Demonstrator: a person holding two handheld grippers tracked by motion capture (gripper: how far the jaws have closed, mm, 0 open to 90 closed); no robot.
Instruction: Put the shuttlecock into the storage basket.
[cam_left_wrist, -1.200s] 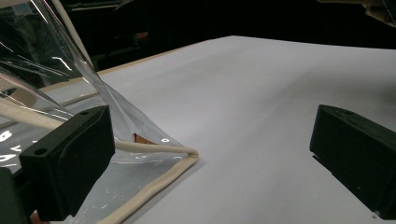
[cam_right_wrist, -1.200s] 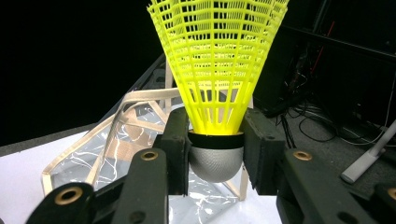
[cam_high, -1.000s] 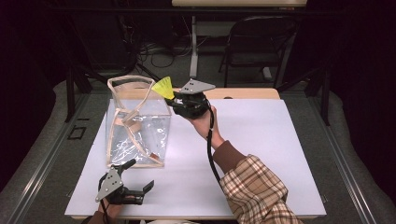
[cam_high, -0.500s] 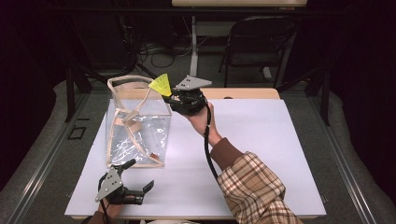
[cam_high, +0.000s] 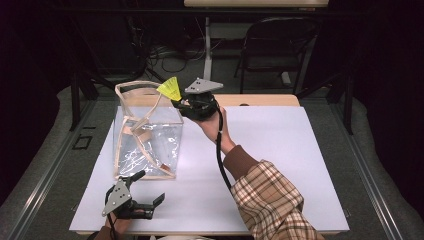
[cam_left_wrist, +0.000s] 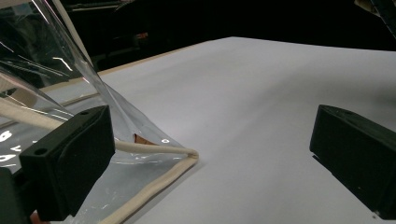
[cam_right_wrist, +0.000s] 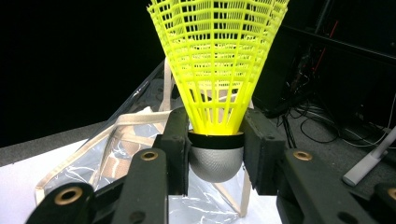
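A yellow plastic shuttlecock (cam_high: 169, 88) with a silver-grey head is clamped by that head in my right gripper (cam_high: 178, 102), held up at the right rim of a clear plastic bag (cam_high: 147, 135) with beige trim. In the right gripper view the shuttlecock (cam_right_wrist: 217, 70) points its skirt upward between the pads of my right gripper (cam_right_wrist: 215, 149), with the bag's open mouth (cam_right_wrist: 121, 154) below and behind. My left gripper (cam_high: 151, 186) rests open on the white table top (cam_high: 280, 150) by the bag's near corner. In the left gripper view that corner (cam_left_wrist: 189, 156) lies between the jaws of my left gripper (cam_left_wrist: 210, 154), untouched.
A folding chair (cam_high: 272, 45) and floor cables (cam_high: 170, 55) sit beyond the table's far wooden edge (cam_high: 260, 100). The person's plaid sleeve (cam_high: 270, 200) crosses the front right of the white top.
The right gripper has carried the shuttlecock slightly up and to the left, closer over the bag's rim. The left gripper has stayed put.
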